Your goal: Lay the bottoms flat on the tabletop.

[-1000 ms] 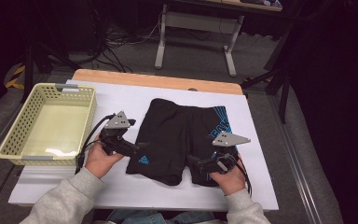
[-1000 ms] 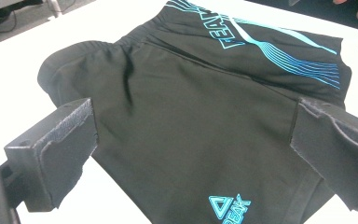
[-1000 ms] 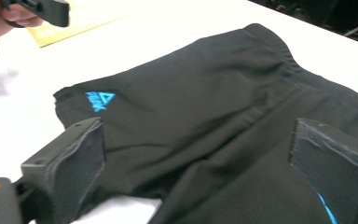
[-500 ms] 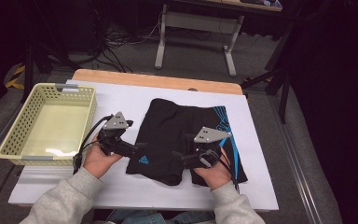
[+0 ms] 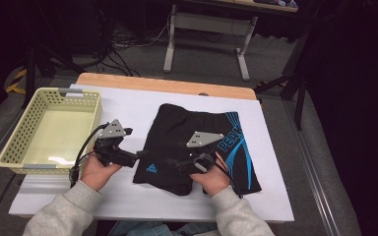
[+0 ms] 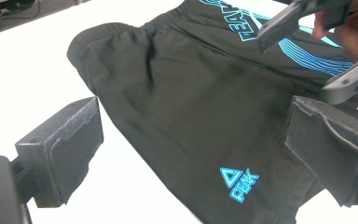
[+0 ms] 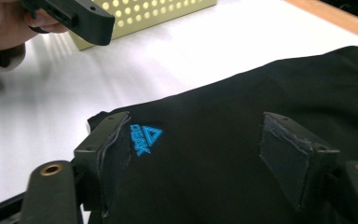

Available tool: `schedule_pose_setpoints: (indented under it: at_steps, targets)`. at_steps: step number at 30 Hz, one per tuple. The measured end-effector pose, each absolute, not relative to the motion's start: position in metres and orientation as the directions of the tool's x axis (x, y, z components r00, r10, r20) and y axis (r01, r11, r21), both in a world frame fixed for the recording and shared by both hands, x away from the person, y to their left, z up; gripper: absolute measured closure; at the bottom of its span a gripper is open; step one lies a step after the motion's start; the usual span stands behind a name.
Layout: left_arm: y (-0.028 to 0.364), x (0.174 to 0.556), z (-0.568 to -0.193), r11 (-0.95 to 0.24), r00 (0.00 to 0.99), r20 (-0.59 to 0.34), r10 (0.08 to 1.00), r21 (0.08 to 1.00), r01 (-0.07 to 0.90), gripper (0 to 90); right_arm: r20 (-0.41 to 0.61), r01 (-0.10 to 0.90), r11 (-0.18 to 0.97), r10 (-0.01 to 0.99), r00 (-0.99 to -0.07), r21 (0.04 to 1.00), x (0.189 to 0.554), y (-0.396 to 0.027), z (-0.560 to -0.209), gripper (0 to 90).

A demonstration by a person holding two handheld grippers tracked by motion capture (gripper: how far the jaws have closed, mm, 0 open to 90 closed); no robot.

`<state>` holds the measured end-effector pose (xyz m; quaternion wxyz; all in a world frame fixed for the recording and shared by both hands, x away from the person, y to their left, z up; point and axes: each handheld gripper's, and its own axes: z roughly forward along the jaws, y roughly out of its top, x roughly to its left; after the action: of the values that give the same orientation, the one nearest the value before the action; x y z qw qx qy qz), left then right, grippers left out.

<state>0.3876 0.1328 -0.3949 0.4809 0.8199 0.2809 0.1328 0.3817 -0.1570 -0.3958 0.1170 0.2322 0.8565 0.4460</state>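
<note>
Black shorts (image 5: 192, 132) with blue stripes and a blue logo (image 5: 151, 168) lie flat on the white table (image 5: 128, 108). My left gripper (image 5: 140, 155) sits at the shorts' left edge, pointing right. Its jaws stand open in the left gripper view (image 6: 196, 126), with the logo (image 6: 239, 184) and fabric beyond them. My right gripper (image 5: 171, 162) hovers low over the shorts' front part, pointing left toward the logo (image 7: 145, 136). Its jaws (image 7: 198, 135) have just been closing but stay open, with fabric beneath them and nothing pinched.
A pale yellow plastic basket (image 5: 15, 142) stands at the table's left, also seen in the right gripper view (image 7: 168, 14). A wooden strip (image 5: 167, 86) runs along the far edge. Desk legs and cables lie on the floor behind.
My right gripper has slid left across the shorts from the right leg's hem to near the logo. The left gripper has stayed put.
</note>
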Motion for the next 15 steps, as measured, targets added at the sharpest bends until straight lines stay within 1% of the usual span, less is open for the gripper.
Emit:
schedule_pose_setpoints:
  at_steps: [15]
  targets:
    - [0.15,0.376,-0.398,-0.356,0.778,-0.061,0.626,0.864,0.355,6.0,0.035,0.288,0.567,0.414,-0.91,0.771,0.387,-0.115,-0.424,26.3]
